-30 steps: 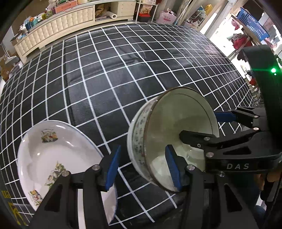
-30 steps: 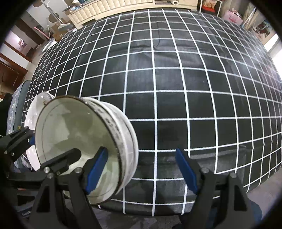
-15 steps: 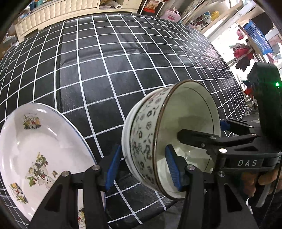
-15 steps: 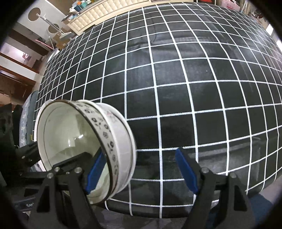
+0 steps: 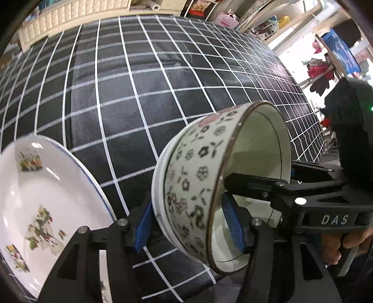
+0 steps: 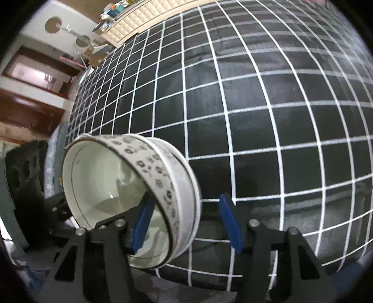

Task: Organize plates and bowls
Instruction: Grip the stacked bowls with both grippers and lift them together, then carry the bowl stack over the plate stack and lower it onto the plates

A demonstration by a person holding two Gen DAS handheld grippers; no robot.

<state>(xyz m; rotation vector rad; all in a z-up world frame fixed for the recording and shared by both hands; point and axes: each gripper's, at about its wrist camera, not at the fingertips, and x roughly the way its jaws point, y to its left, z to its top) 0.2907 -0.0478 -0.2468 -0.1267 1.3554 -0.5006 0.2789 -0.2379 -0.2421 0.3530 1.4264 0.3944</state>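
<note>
A white bowl (image 5: 200,186) with a dark flower pattern is held tilted on its side above the table. My left gripper (image 5: 190,229) is shut on its wall, one pad outside and one inside. In the right wrist view my right gripper (image 6: 186,223) is open, with its left finger (image 6: 143,221) inside the same bowl (image 6: 160,177) and its right finger clear of it. A white plate (image 5: 46,205) with flower prints lies on the table at the lower left of the left wrist view.
The table carries a black cloth with a white grid (image 5: 144,98). A cream cabinet (image 5: 70,14) stands beyond the far edge. Shelves and a blue basket (image 5: 342,51) are at the right. The table's front edge (image 6: 233,284) is close below the grippers.
The bowl has been lifted and tipped further onto its side, showing more of its patterned outside. Both grippers moved with it, and the plate now appears nearer in the left view.
</note>
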